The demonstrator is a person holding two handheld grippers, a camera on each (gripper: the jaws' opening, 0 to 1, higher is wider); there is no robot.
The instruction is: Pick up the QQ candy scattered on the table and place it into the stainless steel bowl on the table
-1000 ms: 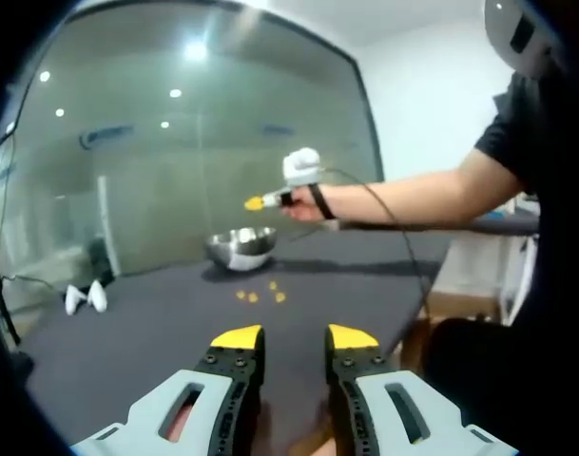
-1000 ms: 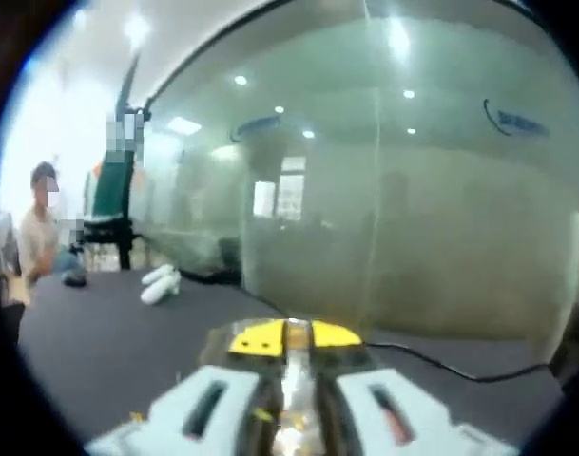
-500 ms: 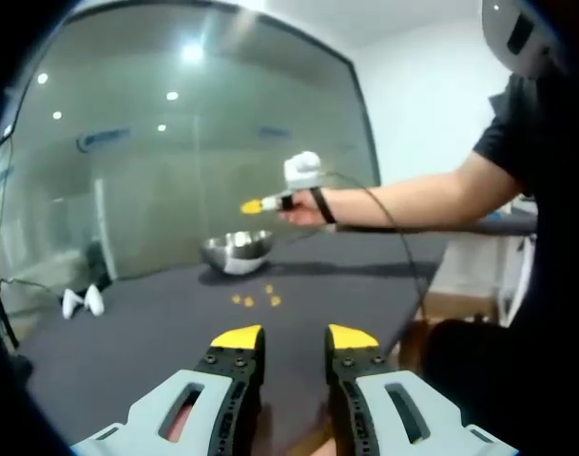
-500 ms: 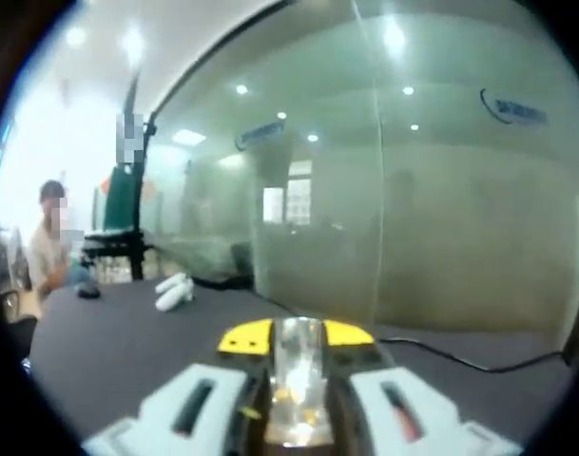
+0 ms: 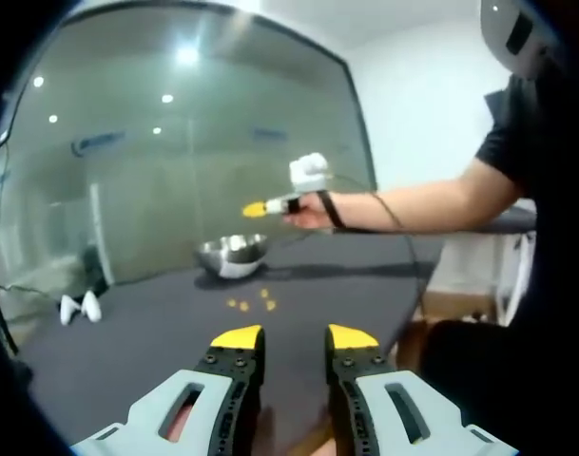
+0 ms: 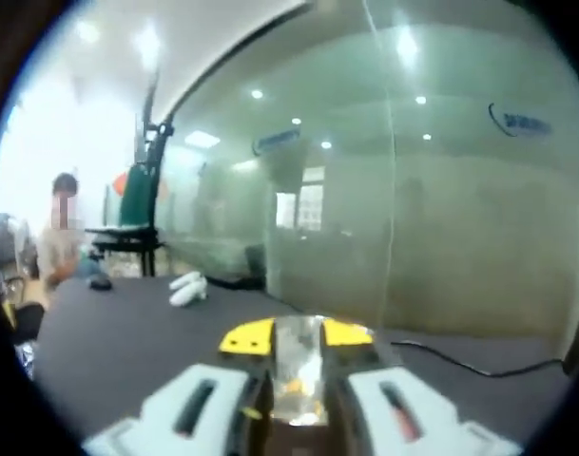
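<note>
The stainless steel bowl (image 5: 232,255) stands on the dark table (image 5: 156,332), with several small orange QQ candies (image 5: 251,303) scattered just in front of it. At the bottom of the left gripper view, my left gripper (image 5: 294,338) is open and empty, well short of the candies. My right gripper (image 5: 255,209), held by a hand on an outstretched arm, hovers above the bowl and slightly to its right. In the right gripper view, my right gripper (image 6: 297,334) is shut on a shiny-wrapped QQ candy (image 6: 297,380) lodged between the jaws.
A curved glass wall (image 5: 175,152) runs behind the table. Two white objects (image 5: 80,307) lie near the table's far left, also seen as white objects (image 6: 189,288). A black cable (image 6: 460,359) trails across the table. A person (image 6: 66,237) sits at the far end.
The right gripper has drifted slightly right and up above the bowl, still shut on the candy. Both views have shifted a little with the hands. The left gripper stays open.
</note>
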